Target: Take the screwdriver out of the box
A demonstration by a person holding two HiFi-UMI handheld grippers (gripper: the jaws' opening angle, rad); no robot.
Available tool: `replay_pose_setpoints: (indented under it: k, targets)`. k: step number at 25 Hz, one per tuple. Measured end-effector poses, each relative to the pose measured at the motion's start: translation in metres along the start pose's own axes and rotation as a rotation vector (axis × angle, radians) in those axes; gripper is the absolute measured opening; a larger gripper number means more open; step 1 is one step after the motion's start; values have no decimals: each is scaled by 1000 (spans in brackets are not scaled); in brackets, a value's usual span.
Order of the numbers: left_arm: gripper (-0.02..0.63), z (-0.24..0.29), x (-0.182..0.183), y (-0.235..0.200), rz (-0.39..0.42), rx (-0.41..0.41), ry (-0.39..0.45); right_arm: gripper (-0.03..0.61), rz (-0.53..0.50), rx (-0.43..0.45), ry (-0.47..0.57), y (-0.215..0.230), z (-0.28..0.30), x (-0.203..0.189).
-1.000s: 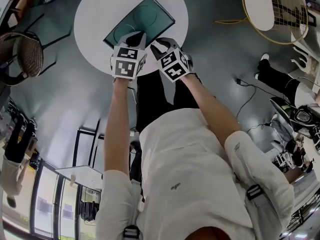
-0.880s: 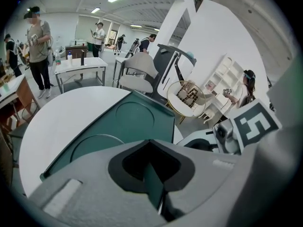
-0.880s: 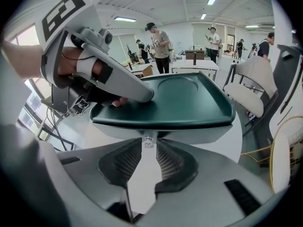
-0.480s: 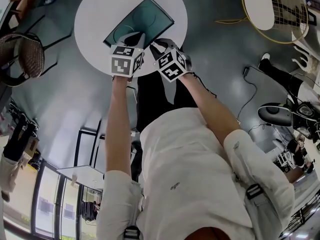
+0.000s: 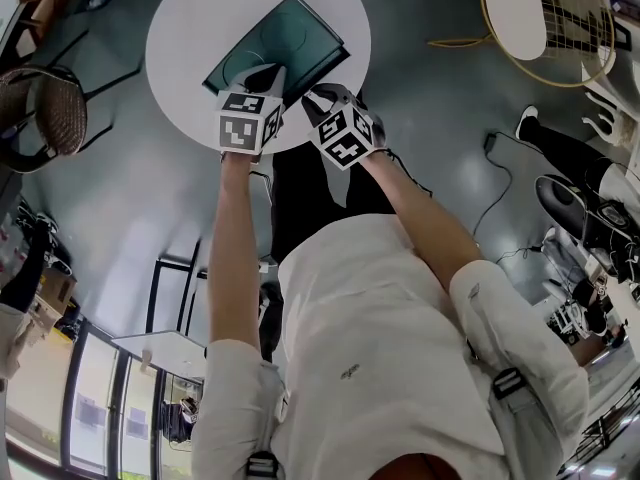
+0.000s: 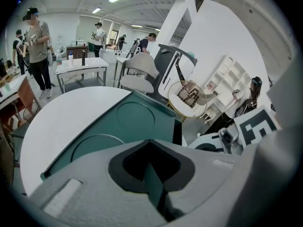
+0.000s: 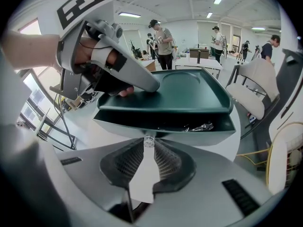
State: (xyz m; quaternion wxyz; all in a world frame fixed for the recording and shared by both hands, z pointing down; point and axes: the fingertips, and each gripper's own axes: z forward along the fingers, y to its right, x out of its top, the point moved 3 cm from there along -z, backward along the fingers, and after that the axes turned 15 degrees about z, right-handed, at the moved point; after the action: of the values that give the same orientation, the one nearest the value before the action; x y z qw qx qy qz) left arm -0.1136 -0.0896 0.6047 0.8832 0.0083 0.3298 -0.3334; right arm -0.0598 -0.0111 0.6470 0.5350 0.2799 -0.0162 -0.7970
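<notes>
Round white table (image 5: 190, 28) on a grey floor (image 5: 130, 198). A wicker chair (image 5: 55, 108) stands to the left and a wire-framed chair (image 5: 545, 18) to the upper right. Both gripper views show people (image 7: 163, 39) standing at work tables (image 6: 80, 67) further back in an open, strip-lit hall.

A dark green box (image 5: 290, 43) lies flat on the table, set diagonally. Its lid (image 7: 189, 96) has round recesses pressed into the top. On the side facing my right claw, a dark gap shows between the lid and the lower tray. In that gap I see crinkled clear wrap (image 7: 203, 126) toward the right. I cannot make out the screwdriver in any view.

Left claw (image 5: 268, 71): jaws together with nothing between them, tip resting on the near part of the lid.

Right claw (image 7: 148, 143): at the box's front wall, below the gap. Its jaws have just been closing and are now nearly together. They pinch a small clear piece (image 7: 148, 141) at their tips, which I cannot identify. The two claws sit just beside each other at the near edge of the box.
</notes>
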Motion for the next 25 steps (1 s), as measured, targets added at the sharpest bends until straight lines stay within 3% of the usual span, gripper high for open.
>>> replay_pose_setpoints:
  k: [25]
  targets:
    - [9, 4, 4, 5, 15, 11, -1, 74, 27, 17, -45, 9, -29, -54]
